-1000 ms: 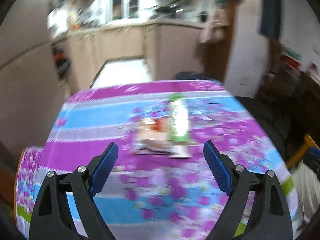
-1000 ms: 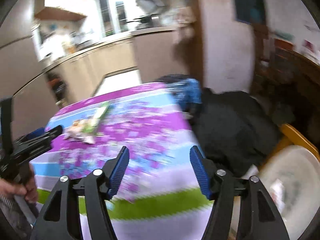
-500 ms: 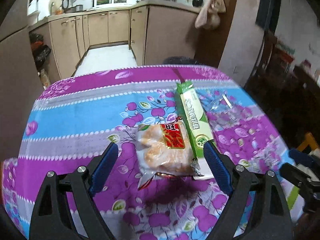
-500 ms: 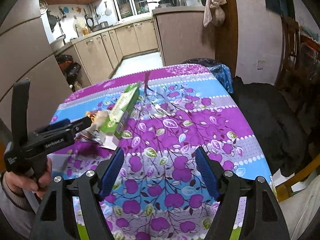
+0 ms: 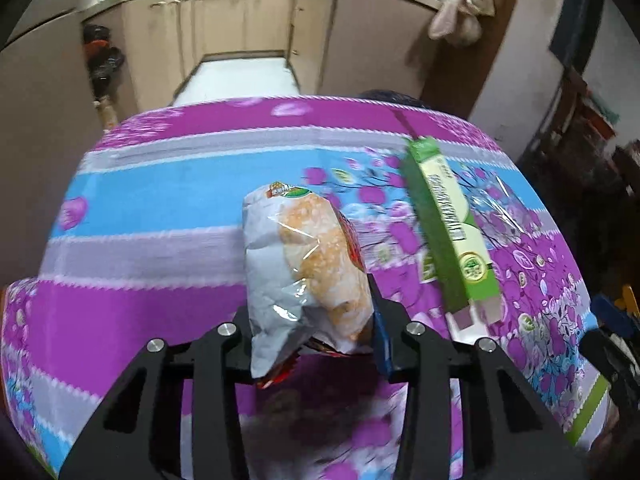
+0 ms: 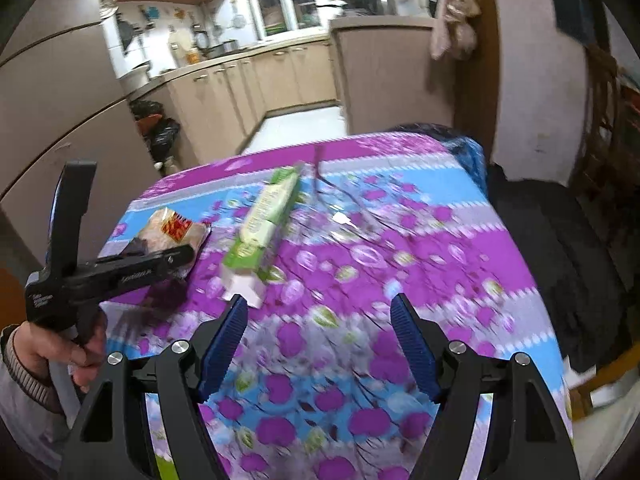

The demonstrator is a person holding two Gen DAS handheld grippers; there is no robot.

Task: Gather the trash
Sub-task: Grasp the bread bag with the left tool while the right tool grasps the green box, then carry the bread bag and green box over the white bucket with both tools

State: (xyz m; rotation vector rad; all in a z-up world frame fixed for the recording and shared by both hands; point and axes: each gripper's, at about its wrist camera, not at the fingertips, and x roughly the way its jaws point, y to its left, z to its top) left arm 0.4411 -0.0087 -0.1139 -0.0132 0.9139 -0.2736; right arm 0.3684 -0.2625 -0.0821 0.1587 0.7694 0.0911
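Note:
My left gripper (image 5: 316, 320) is shut on a snack bag (image 5: 308, 268), white with orange crackers and a red label, lifted a little off the floral tablecloth. The bag also shows in the right wrist view (image 6: 172, 232), with the left gripper (image 6: 176, 256) closed on it. A long green carton (image 5: 448, 224) lies on the cloth to the bag's right; it also shows in the right wrist view (image 6: 264, 228). A crumpled clear wrapper (image 5: 496, 204) lies beside the carton. My right gripper (image 6: 320, 336) is open and empty above the cloth, just near the carton's white end.
The table with the purple and blue floral cloth (image 5: 160, 216) drops off at the right, where a dark chair with black fabric (image 6: 560, 248) stands. Kitchen cabinets (image 5: 240, 20) and a black rubbish bag (image 6: 160, 136) stand beyond the far edge.
My left gripper has moved forward and shut on the snack bag, lifting it and tipping it on edge. My right gripper has moved closer to the green carton and stays open.

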